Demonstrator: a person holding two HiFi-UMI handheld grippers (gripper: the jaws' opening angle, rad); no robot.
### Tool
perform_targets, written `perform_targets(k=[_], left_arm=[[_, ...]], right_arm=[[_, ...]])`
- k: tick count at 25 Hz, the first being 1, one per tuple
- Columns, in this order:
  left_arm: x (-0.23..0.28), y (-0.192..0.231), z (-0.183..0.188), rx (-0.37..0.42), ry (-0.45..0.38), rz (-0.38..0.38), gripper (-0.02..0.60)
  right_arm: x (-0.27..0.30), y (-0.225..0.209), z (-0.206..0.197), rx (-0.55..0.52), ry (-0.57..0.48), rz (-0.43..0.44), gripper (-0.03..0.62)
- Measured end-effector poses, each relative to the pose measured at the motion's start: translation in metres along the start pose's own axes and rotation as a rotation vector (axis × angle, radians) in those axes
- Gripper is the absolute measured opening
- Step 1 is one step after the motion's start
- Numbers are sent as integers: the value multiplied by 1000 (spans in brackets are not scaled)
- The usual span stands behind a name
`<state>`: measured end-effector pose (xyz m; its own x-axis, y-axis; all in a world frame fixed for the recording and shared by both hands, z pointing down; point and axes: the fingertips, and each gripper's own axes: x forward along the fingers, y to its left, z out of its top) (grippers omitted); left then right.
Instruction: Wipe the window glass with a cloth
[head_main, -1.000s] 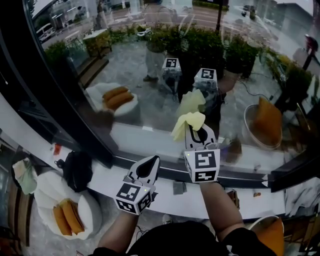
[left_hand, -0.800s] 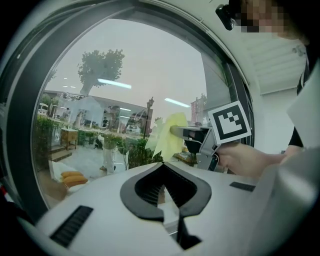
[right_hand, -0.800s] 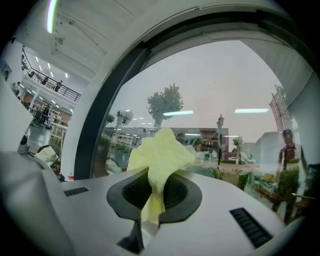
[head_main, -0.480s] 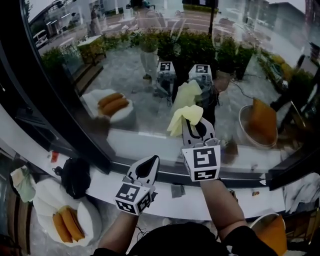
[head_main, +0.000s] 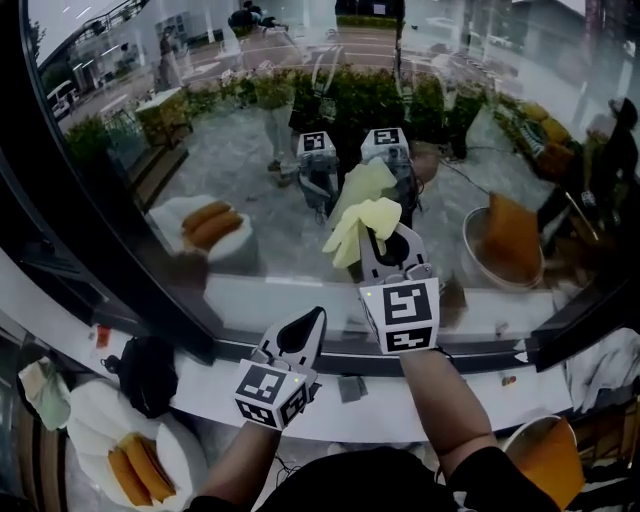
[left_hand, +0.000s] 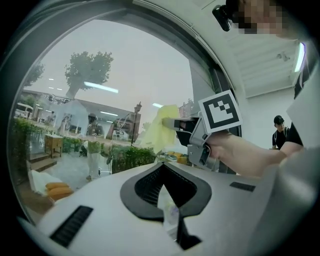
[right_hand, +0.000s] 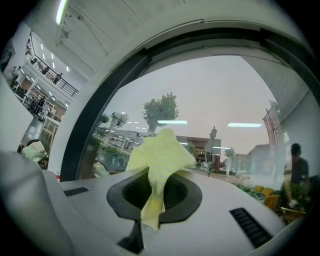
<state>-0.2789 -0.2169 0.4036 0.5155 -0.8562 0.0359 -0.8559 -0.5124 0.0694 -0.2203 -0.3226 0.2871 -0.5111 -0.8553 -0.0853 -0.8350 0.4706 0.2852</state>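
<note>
At the far left a black bag (head_main: 148, 370) lies on the white sill (head_main: 470, 405) under the window glass (head_main: 250, 140). A low sweep to that side could catch the bag and push it off the sill.

The left gripper (head_main: 314, 320) hangs low, just above the dark frame (head_main: 150, 300). Its jaws are closed, and I can make out nothing between them. It does no work here. The risk is that its hard tip knocks the frame or the glass if the person leans in while reaching with the other arm.

The right gripper (head_main: 386, 238) is raised to the pane, its jaws clamped on a yellow cloth (head_main: 362, 222). The cloth stands up out of the jaws in a loose bunch, and its top seems to meet its own reflection, so it is probably on the glass or a hair off it. Only a narrow pinch of fabric sits in the jaws, with a short tail below. Firm pressure or a long drag could pull it free and drop it. If the bunch folds back, the bare jaw tips could rub the glass, leaving marks instead of cleaning. A small wad also covers little of the pane, so streaks and missed strips are likely.

No brand, label or readable word shows anywhere. The marker cubes (head_main: 400, 315) carry only black-and-white square patterns.
</note>
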Motion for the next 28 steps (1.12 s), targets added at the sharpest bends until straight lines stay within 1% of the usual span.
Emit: perform_targets(k=[5,13,24,26,28], left_arm=[[1,-1,-2,8,-5,-21,8],[4,-3,-8,-9,3,-39,8],[3,-8,-13,-22,5,-104,8],[8,-17,-14,-22,7,-116,8],[20,-34,-16,-16,12,-125,8]], right_arm=[[0,4,3,-30,3,-3,43],[-3,-2,2,-33,15,-7,43],[-12,-16,-5,-43,51,-66,43],[-19,-26,-7,-41,52,-75,43],[-31,-45,-13,-34,51,-83,43]])
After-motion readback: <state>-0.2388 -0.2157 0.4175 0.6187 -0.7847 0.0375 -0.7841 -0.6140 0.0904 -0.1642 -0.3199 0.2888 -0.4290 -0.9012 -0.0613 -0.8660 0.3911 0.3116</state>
